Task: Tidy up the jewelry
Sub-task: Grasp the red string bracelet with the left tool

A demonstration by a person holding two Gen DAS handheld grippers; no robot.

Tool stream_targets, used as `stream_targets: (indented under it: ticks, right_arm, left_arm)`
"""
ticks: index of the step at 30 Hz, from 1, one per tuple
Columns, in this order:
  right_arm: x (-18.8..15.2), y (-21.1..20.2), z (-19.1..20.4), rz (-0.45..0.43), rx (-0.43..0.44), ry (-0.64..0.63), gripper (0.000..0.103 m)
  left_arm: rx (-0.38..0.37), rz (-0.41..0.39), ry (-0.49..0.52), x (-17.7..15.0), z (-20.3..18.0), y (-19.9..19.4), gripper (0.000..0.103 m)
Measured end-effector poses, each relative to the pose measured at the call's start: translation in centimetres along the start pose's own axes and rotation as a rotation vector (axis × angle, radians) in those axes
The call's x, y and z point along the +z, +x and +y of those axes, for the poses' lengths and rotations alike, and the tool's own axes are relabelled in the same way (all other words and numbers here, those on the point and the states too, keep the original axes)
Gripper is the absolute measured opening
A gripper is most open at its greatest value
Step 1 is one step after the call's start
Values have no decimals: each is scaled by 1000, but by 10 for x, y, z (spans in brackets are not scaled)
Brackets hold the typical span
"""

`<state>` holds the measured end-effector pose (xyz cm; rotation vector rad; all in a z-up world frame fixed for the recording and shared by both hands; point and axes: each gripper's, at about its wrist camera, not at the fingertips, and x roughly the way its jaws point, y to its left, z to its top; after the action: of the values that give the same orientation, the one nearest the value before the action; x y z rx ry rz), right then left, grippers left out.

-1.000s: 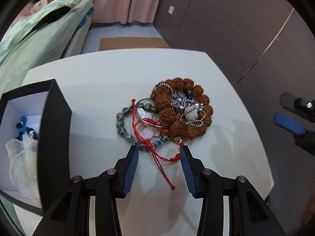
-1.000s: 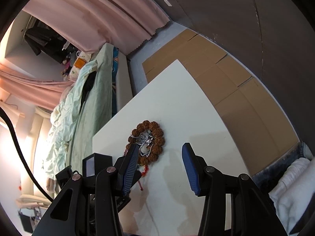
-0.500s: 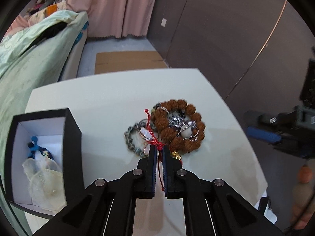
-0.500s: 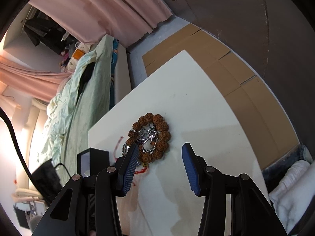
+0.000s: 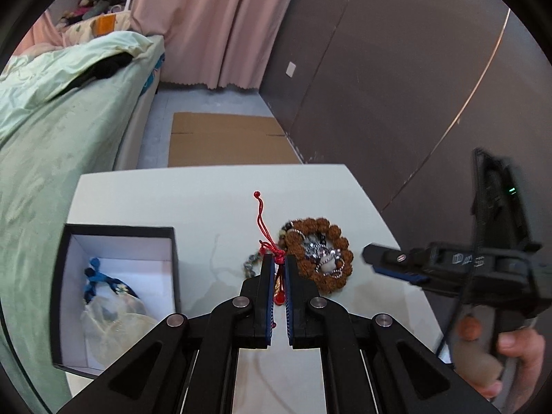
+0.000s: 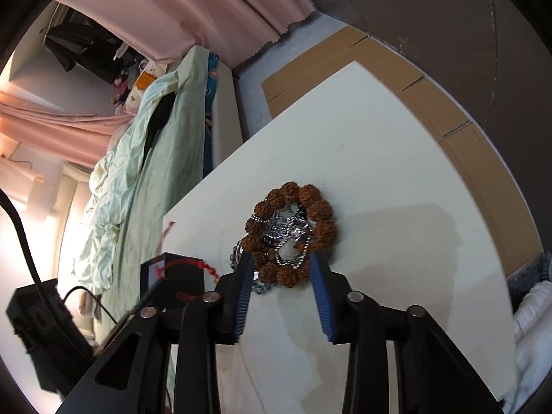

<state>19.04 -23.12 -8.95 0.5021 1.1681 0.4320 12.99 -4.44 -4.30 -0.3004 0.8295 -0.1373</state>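
Left claw [image 5: 279, 262], clenched on the red knotted cord bracelet [image 5: 268, 241], which trails up from the white desk [image 5: 207, 203]. Right claw [image 6: 281, 269], jaws closing, straddles the near edge of the brown rough-seed bead bracelet [image 6: 293, 231] without gripping it; silver chains [image 6: 286, 233] lie inside its ring. Black open box with white lining [image 5: 117, 241] stands at left.
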Motion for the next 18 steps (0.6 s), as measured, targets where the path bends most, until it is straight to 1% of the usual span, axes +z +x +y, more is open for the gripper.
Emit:
stream_targets:
  ticks: [3,10,14,16,18]
  right_arm:
    - [1,12,3,19,-9,2,31]
    - [7,27,7,28,-30,9,31]
    - [12,31,9,2,-104,-11,31]
    - [16,35,9,3,-127,-14,31]
    - [21,40,8,12,-128,-9,31]
  left_arm:
    - [0,-13,-11,2,6,-6,5]
    - [-2,-23,-27,5,16,-11,5]
    - [-4,-23,-32,7,20,-12,5]
    - [-4,-22,-37,8,22,-11,5]
    - [-4,-21,-42,9,24,-10,5]
